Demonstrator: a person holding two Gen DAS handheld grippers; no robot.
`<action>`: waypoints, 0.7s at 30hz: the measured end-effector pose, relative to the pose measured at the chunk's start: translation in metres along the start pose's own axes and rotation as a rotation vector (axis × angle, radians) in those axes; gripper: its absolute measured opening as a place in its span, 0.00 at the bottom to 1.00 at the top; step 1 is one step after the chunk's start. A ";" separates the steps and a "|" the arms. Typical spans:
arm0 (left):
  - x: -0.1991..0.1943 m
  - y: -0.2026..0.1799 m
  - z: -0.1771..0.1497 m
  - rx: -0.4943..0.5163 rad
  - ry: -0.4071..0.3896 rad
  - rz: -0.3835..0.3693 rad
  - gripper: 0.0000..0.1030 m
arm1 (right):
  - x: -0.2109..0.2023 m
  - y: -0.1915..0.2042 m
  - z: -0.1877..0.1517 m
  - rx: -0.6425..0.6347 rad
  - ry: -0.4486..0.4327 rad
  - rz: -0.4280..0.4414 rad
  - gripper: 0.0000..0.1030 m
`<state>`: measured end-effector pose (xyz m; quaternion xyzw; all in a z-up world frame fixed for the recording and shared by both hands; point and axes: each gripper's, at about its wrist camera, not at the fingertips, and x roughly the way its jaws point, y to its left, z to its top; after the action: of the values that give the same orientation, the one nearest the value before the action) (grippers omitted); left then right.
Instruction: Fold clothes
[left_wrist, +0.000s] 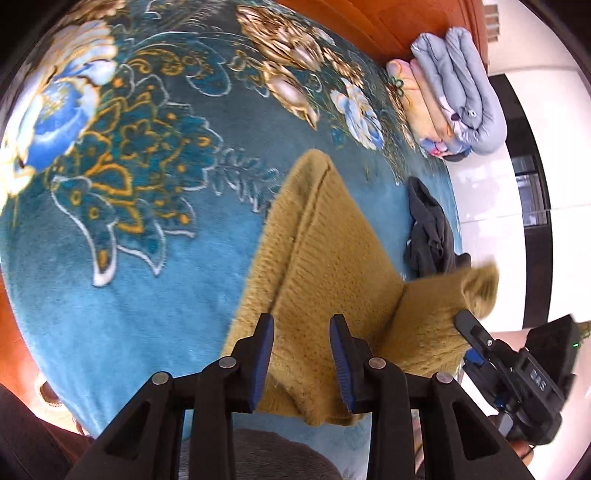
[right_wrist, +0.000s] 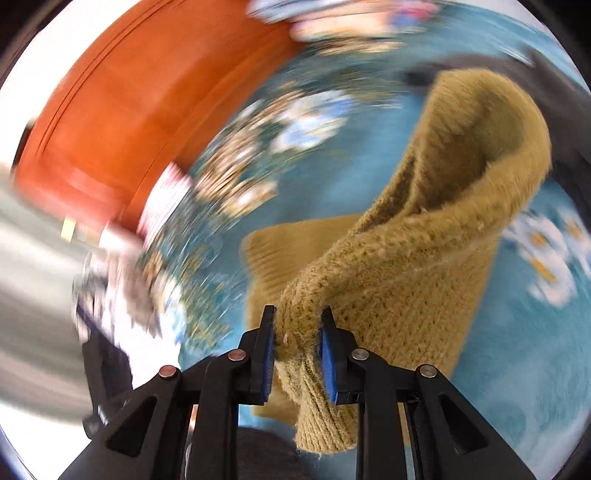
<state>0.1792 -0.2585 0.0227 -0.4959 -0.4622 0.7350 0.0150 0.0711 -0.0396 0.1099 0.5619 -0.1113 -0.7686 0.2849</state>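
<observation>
1. The mustard sweater (left_wrist: 332, 258) lies on a teal floral blanket (left_wrist: 129, 221), one corner lifted.
2. The right claw (right_wrist: 297, 325) pinches a bunched fold of the knit between its pads.
3. The left claw (left_wrist: 301, 332) gapes above the sweater, apparently holding nothing.
4. A dark garment (left_wrist: 428, 232) lies beside it; folded quilts (left_wrist: 454, 92) sit farther off.

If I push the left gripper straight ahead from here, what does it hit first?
Most likely the mustard knit sweater: the open left gripper points over its folded body. Past that lies the blue floral blanket. Depth is hard to judge through the fisheye.
</observation>
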 end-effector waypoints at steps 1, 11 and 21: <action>0.000 0.002 0.001 -0.004 -0.001 -0.004 0.34 | 0.011 0.017 -0.001 -0.061 0.032 -0.006 0.22; 0.007 0.023 0.012 -0.064 0.018 -0.040 0.37 | 0.097 0.068 -0.023 -0.218 0.276 -0.030 0.22; 0.012 0.035 0.017 -0.122 0.034 -0.129 0.42 | 0.083 0.047 -0.027 -0.122 0.280 0.072 0.50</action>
<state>0.1754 -0.2843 -0.0091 -0.4776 -0.5366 0.6945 0.0401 0.0942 -0.1208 0.0574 0.6408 -0.0436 -0.6775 0.3585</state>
